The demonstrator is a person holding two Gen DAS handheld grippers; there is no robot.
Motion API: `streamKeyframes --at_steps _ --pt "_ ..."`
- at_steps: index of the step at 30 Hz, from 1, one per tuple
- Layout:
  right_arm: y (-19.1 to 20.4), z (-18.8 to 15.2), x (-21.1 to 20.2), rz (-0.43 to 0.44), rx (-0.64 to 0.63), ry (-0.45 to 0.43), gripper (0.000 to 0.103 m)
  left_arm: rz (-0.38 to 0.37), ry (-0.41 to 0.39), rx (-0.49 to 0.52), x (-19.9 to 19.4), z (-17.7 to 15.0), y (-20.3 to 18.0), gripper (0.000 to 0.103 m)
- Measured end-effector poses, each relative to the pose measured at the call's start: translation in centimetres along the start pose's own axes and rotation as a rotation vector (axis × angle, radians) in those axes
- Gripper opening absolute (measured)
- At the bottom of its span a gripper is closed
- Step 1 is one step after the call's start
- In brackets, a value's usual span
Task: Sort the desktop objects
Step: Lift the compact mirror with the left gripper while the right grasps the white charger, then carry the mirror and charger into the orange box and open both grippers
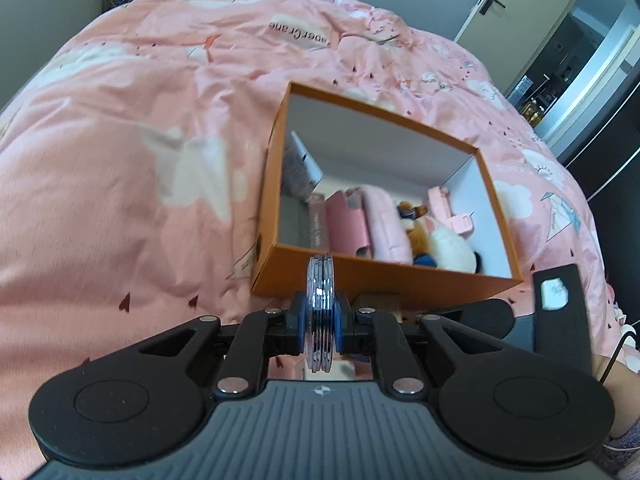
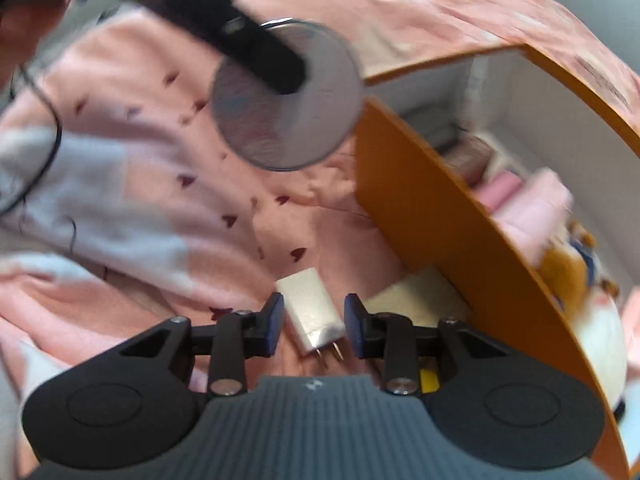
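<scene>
Left tongs (image 1: 319, 322) clamp disc stack (image 1: 319, 280) | right tongs (image 2: 314, 326) apart around charger (image 2: 310, 314) | quilt (image 1: 160, 120): "PaperCrane"

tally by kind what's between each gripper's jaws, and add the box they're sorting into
round disc: 1, clamped edge-on in the left jaws
white charger plug: 1, lying on the bedspread between the right jaws, which stand apart from it
orange box: 1, open-topped, already holding pink items and a plush toy
total: 3
</scene>
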State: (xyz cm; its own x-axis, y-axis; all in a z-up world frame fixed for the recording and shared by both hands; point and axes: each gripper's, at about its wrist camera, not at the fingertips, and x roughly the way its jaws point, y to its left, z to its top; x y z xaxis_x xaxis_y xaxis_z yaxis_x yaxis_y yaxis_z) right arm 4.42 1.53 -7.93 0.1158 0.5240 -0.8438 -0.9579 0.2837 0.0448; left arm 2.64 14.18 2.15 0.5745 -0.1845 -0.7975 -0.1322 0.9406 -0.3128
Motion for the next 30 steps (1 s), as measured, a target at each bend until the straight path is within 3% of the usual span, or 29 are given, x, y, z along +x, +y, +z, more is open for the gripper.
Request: streamKeyframes --at_steps 4,6,9,13,20,24,30 --pt "1.8 0.4 2.1 -0.063 -0.124 0.036 0.037 0.013 0.018 0.006 0.3 -0.2 0.6 0.015" --pt "2.1 0.7 3.4 -0.08 -0.171 0.074 0.043 0.009 0.032 0.013 0.3 0.0 0.8 0.015" --pt "2.1 1.0 4.9 -0.069 -0.178 0.125 0.043 0.012 0.021 0.03 -0.1 0.5 0.8 0.015" --pt "2.1 0.7 5.3 -0.105 -0.117 0.123 0.042 0.013 0.01 0.036 0.1 0.3 0.5 0.015" --pt "2.5 -2.4 1.6 -0.205 0.079 0.029 0.037 0.06 0.08 0.027 2.1 -1.6 -0.2 0.015" --pt "2.0 -4.2 -2.1 -0.218 0.186 -0.035 0.036 0.042 0.06 0.023 0.8 -1.1 -1.2 0.015" --pt "-0.9 -6.5 -8.1 -0.209 0.371 -0.22 0.035 -0.006 -0.009 0.099 -0.8 0.4 -4.5 0.015"
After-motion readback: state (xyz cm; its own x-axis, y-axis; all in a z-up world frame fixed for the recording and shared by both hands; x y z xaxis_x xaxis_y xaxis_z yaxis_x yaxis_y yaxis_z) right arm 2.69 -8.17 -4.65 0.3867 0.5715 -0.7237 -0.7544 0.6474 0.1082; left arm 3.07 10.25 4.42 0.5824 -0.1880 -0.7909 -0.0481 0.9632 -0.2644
